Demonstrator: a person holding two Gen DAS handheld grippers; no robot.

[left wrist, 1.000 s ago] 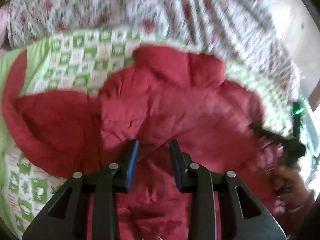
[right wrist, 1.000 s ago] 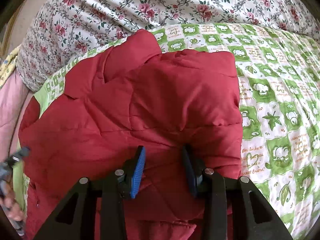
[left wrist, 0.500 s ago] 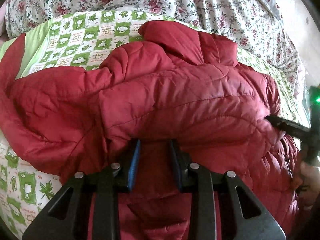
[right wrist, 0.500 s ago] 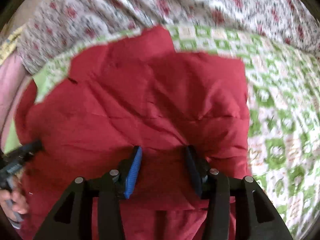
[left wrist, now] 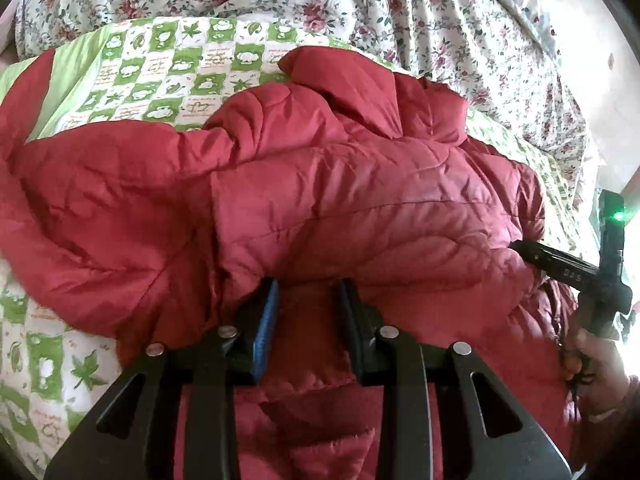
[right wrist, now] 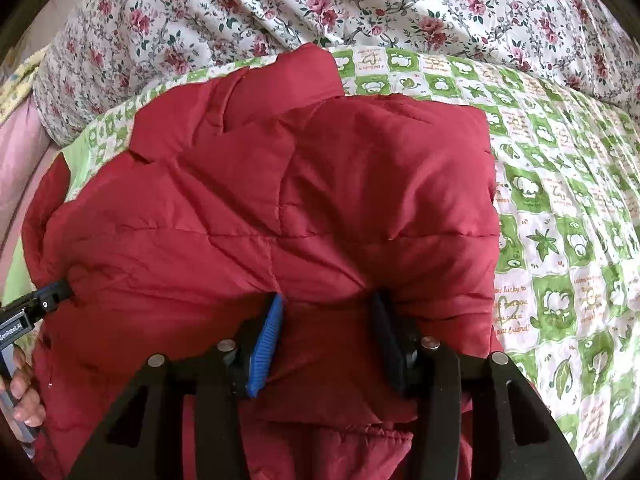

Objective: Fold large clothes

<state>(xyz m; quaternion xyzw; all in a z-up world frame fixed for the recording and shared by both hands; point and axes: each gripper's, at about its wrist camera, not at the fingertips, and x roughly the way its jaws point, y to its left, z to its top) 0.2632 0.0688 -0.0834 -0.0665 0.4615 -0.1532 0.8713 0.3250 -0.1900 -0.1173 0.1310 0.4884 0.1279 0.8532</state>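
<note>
1 red puffer jacket on a bed, 2 grippers at its near fold.

Left wrist view: 1 red puffer jacket (left wrist: 340,200) lies bunched on 1 green-checked quilt (left wrist: 168,68), with 1 floral sheet (left wrist: 440,12) behind it; the left gripper (left wrist: 306,300) pinches a red fold between its 2 fingers, the puffed layer hiding their tips, and at the right edge the other tool and 1 hand (left wrist: 596,364) meet the jacket's side. Right wrist view: the same jacket covers the quilt's left part; the right gripper (right wrist: 328,312) has red fabric between its 2 pads, though whether they press it I cannot tell, while a bulging fold hides the tips.
</note>
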